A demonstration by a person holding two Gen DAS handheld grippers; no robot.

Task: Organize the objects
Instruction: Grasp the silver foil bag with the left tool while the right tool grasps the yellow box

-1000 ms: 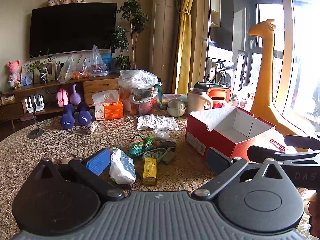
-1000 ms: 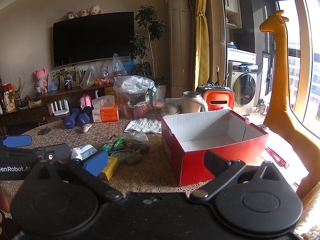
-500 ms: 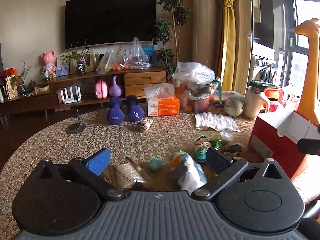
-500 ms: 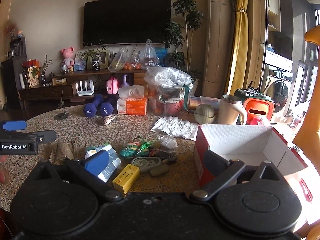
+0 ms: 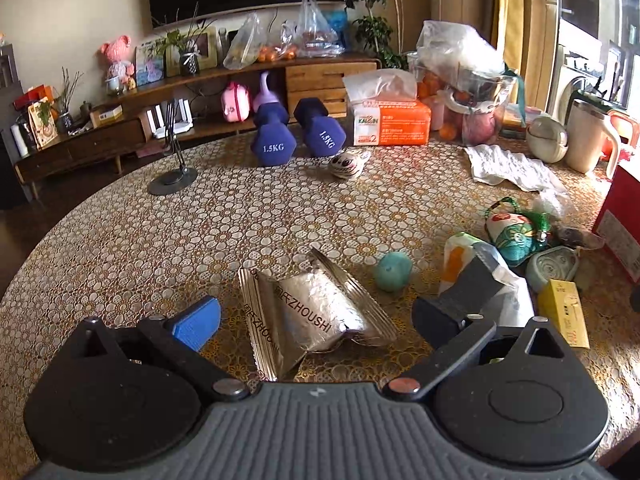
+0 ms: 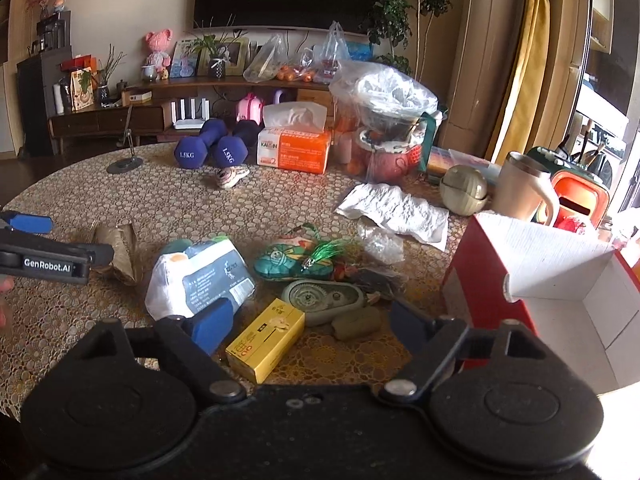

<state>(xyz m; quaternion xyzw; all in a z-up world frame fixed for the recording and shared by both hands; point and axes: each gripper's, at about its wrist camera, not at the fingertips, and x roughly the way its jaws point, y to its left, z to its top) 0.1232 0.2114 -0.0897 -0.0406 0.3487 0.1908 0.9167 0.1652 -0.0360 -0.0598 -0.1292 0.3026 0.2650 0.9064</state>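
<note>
While both jaws gape empty, left gripper [image 5: 324, 316] straddling crinkled foil packet [image 5: 310, 316], right gripper [image 6: 310, 326] over boxy yellow carton [image 6: 266, 340].

Counter [image 5: 120, 240] layout

Foil packet [image 5: 312, 316] lies nearest; ball [image 5: 393, 271] to its right, tissue pack [image 6: 200, 276] beyond that; dumbbells [image 5: 296, 132] behind; open box [image 6: 560, 280] far right.
</note>
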